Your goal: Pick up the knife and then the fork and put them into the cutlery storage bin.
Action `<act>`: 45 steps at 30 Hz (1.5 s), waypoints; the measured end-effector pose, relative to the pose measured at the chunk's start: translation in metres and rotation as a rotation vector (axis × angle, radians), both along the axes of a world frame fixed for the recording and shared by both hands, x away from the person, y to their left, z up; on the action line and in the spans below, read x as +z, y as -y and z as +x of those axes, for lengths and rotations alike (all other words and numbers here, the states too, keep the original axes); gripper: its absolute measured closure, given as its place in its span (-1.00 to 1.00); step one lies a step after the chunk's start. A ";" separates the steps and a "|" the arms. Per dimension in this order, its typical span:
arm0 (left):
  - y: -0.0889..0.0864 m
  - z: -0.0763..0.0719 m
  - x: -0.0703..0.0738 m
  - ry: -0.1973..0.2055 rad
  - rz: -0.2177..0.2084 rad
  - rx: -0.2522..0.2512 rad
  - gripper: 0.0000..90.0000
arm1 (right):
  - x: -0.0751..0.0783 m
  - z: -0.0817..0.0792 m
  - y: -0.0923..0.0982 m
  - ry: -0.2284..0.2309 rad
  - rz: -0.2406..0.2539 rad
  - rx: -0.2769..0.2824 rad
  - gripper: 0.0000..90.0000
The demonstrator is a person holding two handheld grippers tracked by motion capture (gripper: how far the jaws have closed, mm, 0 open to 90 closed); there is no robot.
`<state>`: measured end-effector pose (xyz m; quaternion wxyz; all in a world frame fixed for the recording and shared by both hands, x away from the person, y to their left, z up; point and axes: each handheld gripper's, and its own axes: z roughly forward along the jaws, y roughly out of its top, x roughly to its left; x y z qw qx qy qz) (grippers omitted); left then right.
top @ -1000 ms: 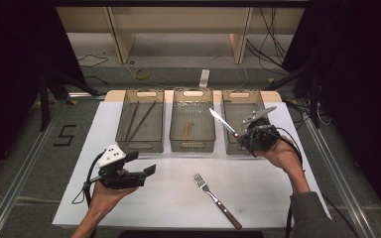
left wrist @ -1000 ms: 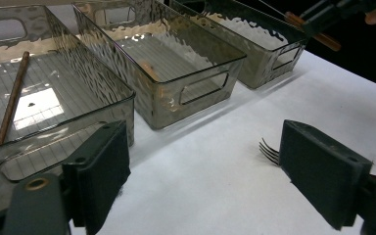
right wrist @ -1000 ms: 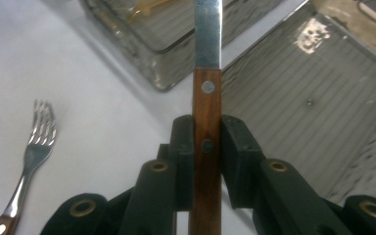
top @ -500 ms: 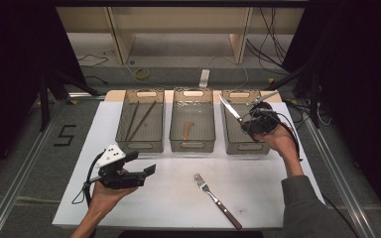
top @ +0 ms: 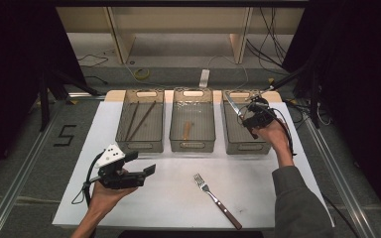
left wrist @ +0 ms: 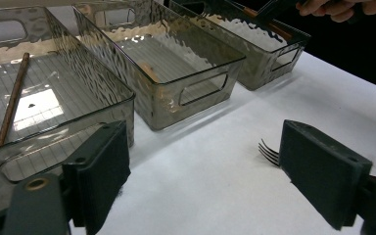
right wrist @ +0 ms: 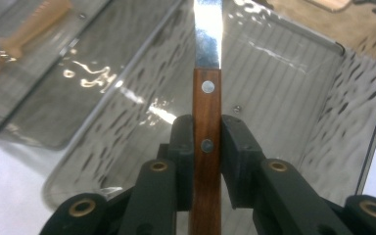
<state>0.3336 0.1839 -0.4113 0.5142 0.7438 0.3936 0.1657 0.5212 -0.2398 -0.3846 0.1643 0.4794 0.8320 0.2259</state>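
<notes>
Bins: three clear smoky plastic bins in a row at the far side of the table (top: 278, 198); left bin (top: 140, 126), middle bin (top: 192, 125), right bin (top: 238, 134).
Sticks: two thin brown sticks (top: 138, 119) lying in the left bin.
Middle bin contents: one small pale wooden piece (top: 186, 130); kind hard to make out.
Fork: one, wooden-handled fork (top: 217, 200), flat on the table, ahead and to the right of the left hand-held gripper; its tines peek past the right jaw in the left gripper view, rest cut off.
Knife: one, wooden-handled knife (right wrist: 207, 112), two rivets visible, blade running out of the top of the right gripper view.
Right hand-held gripper (top: 254, 115): clamped on the knife handle, jaws pressed to both sides of the wood; held over the right bin, blade pointing away and leftward.
Right hand (top: 273, 135): arm stretched forward, grey sleeve showing.
Left hand-held gripper (top: 144, 171): jaws wide apart, nothing between them; low over the near table, aimed to the right.
Left hand (top: 106, 196): grips from underneath, forearm cut off at frame bottom.
</notes>
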 end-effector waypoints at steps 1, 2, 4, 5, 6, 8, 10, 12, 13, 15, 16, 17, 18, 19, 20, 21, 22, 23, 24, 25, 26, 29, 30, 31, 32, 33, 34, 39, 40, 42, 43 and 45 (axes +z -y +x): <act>0.000 0.000 0.000 0.001 -0.001 0.000 -0.59 | -0.002 0.001 0.000 -0.001 -0.003 -0.009 0.70; 0.000 0.000 0.000 0.001 -0.002 0.000 -0.59 | -0.003 0.003 0.000 -0.001 -0.008 -0.016 0.69; 0.000 0.000 0.000 0.000 -0.001 0.001 -0.59 | -0.005 0.005 0.000 -0.003 -0.002 -0.032 0.52; 0.000 0.000 0.000 -0.001 -0.003 0.003 -0.59 | -0.005 0.006 0.000 -0.005 0.002 -0.041 0.33; 0.000 0.000 0.000 -0.001 -0.003 0.002 -0.59 | -0.005 0.006 -0.001 -0.004 0.007 -0.047 0.23; 0.000 0.000 0.000 -0.001 -0.003 0.002 -0.59 | -0.003 0.004 -0.001 -0.003 0.018 -0.041 0.07; 0.000 0.000 0.000 -0.001 -0.002 0.002 -0.59 | 0.000 0.000 -0.003 0.006 0.018 -0.035 -0.03; 0.000 0.000 0.000 -0.001 -0.002 0.002 -0.59 | 0.005 -0.006 -0.005 0.014 0.024 -0.009 -0.09; 0.000 0.000 0.000 -0.002 -0.001 0.002 -0.59 | 0.007 -0.011 -0.007 0.016 0.031 0.005 -0.12; 0.000 0.000 0.000 -0.002 0.000 0.001 -0.59 | 0.013 -0.024 -0.011 0.031 0.042 0.052 -0.15; 0.000 0.000 0.000 -0.003 0.000 0.001 -0.59 | 0.015 -0.031 -0.014 0.032 0.039 0.080 -0.18; 0.001 0.000 -0.001 -0.005 0.000 0.001 -0.59 | 0.016 -0.038 -0.016 0.032 0.032 0.103 -0.20; 0.001 0.000 -0.001 -0.007 0.001 0.002 -0.59 | 0.017 -0.045 -0.018 0.034 0.031 0.121 -0.21; 0.001 0.000 -0.001 -0.005 0.000 0.002 -0.60 | 0.017 -0.051 -0.019 0.037 0.038 0.136 -0.21; 0.001 0.000 0.000 -0.004 0.002 0.001 -0.60 | 0.017 -0.057 -0.020 0.034 0.057 0.146 -0.23; 0.001 0.000 0.000 -0.003 0.001 0.002 -0.60 | 0.017 -0.062 -0.020 0.031 0.067 0.158 -0.24; 0.000 0.000 0.000 -0.002 0.001 0.002 -0.60 | 0.016 -0.068 -0.021 0.033 0.070 0.169 -0.25; 0.000 0.000 0.000 -0.002 0.001 0.002 -0.60 | 0.015 -0.072 -0.022 0.044 0.066 0.186 -0.26; 0.000 0.000 0.000 -0.001 0.002 0.002 -0.60 | 0.013 -0.077 -0.023 0.044 0.070 0.199 -0.28; 0.000 0.000 0.000 -0.001 -0.001 0.004 -0.60 | 0.012 -0.082 -0.024 0.042 0.071 0.209 -0.30; 0.000 0.000 0.000 0.000 -0.002 0.004 -0.60 | 0.011 -0.087 -0.025 0.039 0.066 0.220 -0.32; 0.000 0.000 0.000 0.001 -0.007 0.008 -0.60 | 0.008 -0.105 -0.029 0.035 0.071 0.262 -0.37; 0.000 0.000 0.000 0.002 -0.006 0.009 -0.60 | 0.007 -0.111 -0.031 0.034 0.069 0.276 -0.39; 0.000 0.000 0.000 0.003 -0.007 0.009 -0.60 | 0.007 -0.117 -0.032 0.032 0.070 0.288 -0.40; 0.000 0.000 0.000 0.003 -0.008 0.008 -0.60 | 0.006 -0.124 -0.033 0.028 0.076 0.303 -0.40; 0.000 0.000 0.000 0.004 -0.008 0.008 -0.60 | 0.004 -0.130 -0.034 0.025 0.081 0.315 -0.40; 0.001 0.000 0.000 0.005 -0.009 0.008 -0.60 | 0.003 -0.135 -0.034 0.027 0.080 0.326 -0.40; 0.000 -0.001 0.001 0.007 -0.011 0.007 -0.60 | -0.008 -0.151 -0.036 -0.006 0.066 0.355 -0.38; 0.000 -0.001 0.001 0.009 -0.008 0.006 -0.60 | -0.011 -0.154 -0.037 -0.018 0.060 0.365 -0.38; -0.001 0.000 0.001 0.007 -0.010 0.007 -0.60 | -0.016 -0.160 -0.040 -0.033 0.045 0.377 -0.38; -0.001 0.000 0.001 0.007 -0.011 0.007 -0.60 | -0.018 -0.163 -0.042 -0.042 0.035 0.389 -0.38; 0.000 -0.001 0.001 0.010 -0.009 0.006 -0.60 | -0.023 -0.168 -0.044 -0.062 0.025 0.400 -0.38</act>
